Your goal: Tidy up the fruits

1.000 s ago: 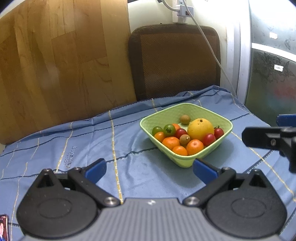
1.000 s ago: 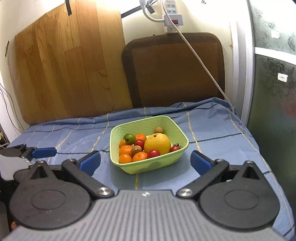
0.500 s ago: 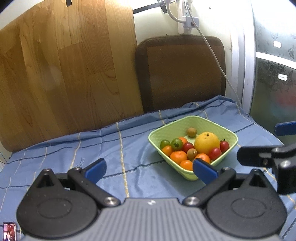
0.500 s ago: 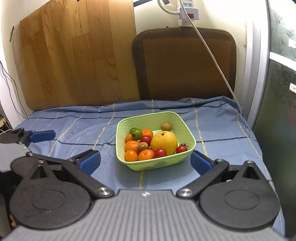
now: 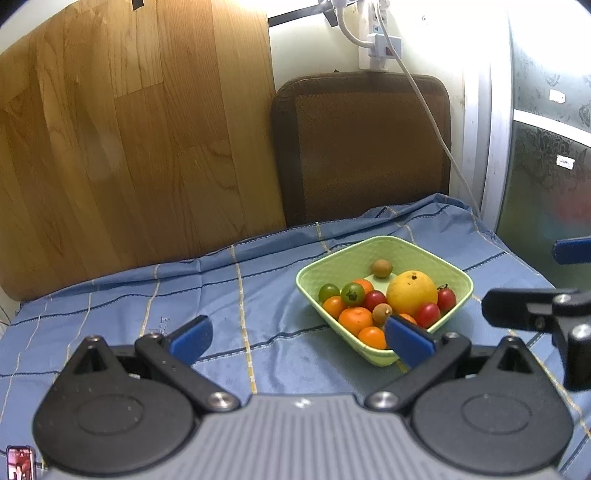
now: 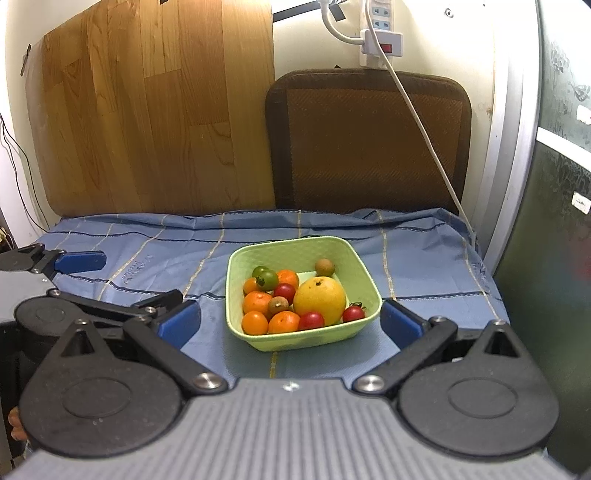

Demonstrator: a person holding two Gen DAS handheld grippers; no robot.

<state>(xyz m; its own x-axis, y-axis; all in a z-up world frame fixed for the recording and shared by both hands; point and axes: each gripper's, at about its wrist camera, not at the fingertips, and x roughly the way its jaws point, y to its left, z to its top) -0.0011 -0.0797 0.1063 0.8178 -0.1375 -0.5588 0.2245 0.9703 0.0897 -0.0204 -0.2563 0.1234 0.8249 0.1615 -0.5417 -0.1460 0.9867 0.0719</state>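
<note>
Blue cloth [image 6: 424,266] over the counter, green bowl [image 6: 364,273] of fruit on it; left gripper [image 5: 299,338] and right gripper [image 6: 290,321] both spread wide, apparently empty.

A wooden board [image 6: 155,110] leans on the pale wall [image 6: 314,48] beside a brown chair back [image 6: 369,140]; a white power strip [image 6: 380,33] hangs above, brightly lit.

Bright overhead glare, fisheye-warped edges.
</note>
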